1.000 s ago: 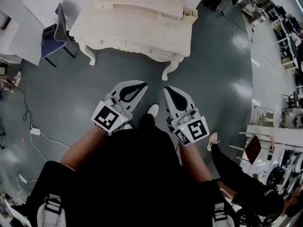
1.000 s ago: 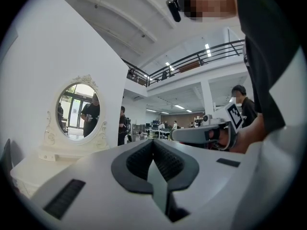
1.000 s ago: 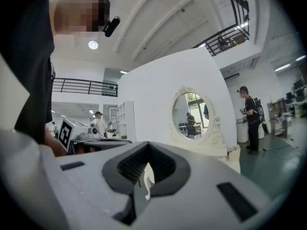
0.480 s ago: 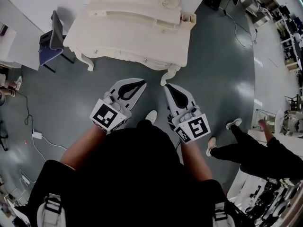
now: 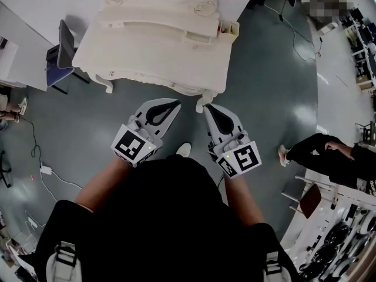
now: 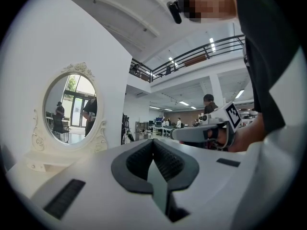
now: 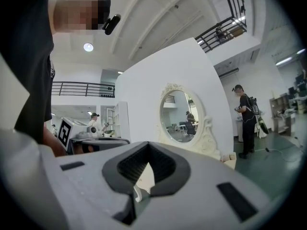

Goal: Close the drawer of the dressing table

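Note:
The white carved dressing table (image 5: 158, 46) stands ahead of me, with its oval mirror (image 6: 69, 109) at the back, also seen from the right gripper (image 7: 181, 116). A small open-topped box (image 5: 230, 28) sticks out at its right rear corner; I cannot tell whether it is the drawer. My left gripper (image 5: 175, 103) and right gripper (image 5: 207, 107) are held side by side, level, just short of the table's front edge and front right leg (image 5: 205, 101). Both are shut with nothing in them: the left jaws (image 6: 153, 140) and the right jaws (image 7: 147, 145) meet at the tips.
A blue chair (image 5: 61, 54) stands against the table's left side, beside a white desk (image 5: 12, 57). A power strip and cables (image 5: 44, 169) lie on the floor at left. A person in black (image 5: 329, 154) walks at right, near a brown chair (image 5: 308, 198).
Both grippers have moved forward together, still shut, and the dressing table is now much nearer their tips. The person at right has walked on.

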